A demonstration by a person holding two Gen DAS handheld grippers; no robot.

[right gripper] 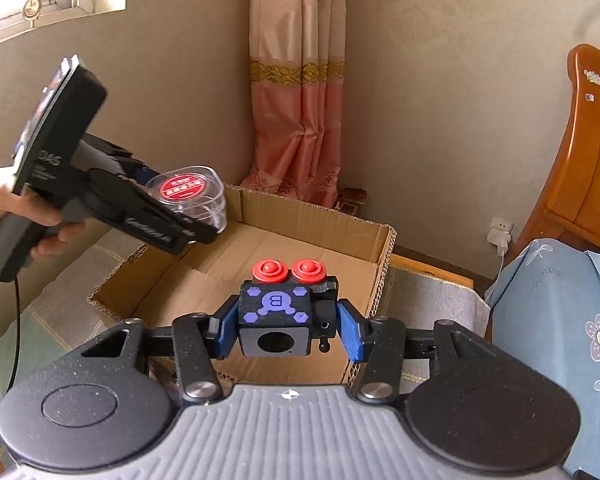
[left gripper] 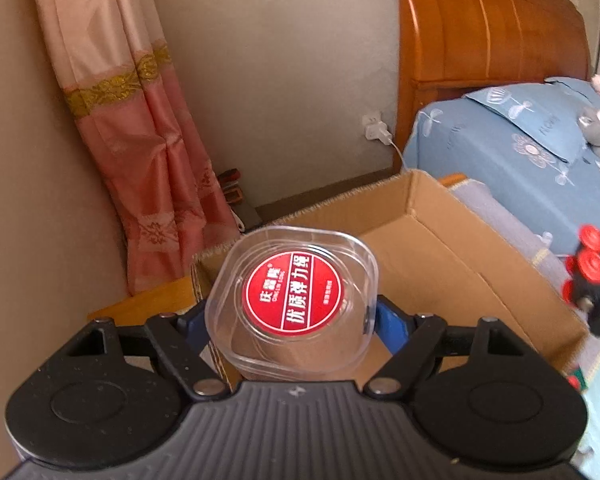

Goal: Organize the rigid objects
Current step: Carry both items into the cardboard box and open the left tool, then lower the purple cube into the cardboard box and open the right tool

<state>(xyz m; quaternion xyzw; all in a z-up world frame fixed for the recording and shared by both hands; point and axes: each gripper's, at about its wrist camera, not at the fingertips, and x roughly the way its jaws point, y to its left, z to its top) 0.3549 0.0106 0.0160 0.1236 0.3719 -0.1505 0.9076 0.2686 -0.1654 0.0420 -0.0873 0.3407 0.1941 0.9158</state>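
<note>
— Over the open cardboard box [right gripper: 332, 236], what is each gripper carrying?

— Above the box's left edge, the left gripper [left gripper: 291, 322] has its blue fingers [left gripper: 390, 326] pressed against both sides of a clear plastic case [left gripper: 292, 300] with a round red label on its lid. From the right wrist camera the same case [right gripper: 190, 196] hangs in the air above the box's near-left corner, tilted, with a hand [right gripper: 8, 216] gripping the tool's handle.

— And the right one?

— The right gripper [right gripper: 286, 330] has a black cube toy [right gripper: 276, 318] between its blue fingers [right gripper: 350, 334]. The left finger touches the cube's side, and the right one sits just beside a small black latch on the other side. The cube has two red buttons on its far face, a purple pattern on top and a round hole facing the camera. It hangs above the box's near edge.

— Anything inside the box?

— Only its brown floor shows in both views.

— What stands around it?

— Past the far edge, a pink curtain [right gripper: 300, 92] hangs in the wall corner. To the right is a bed with a blue flowered sheet [left gripper: 512, 148] and a wooden headboard [left gripper: 496, 20], with a white plug [right gripper: 500, 236] in the wall near it
</note>
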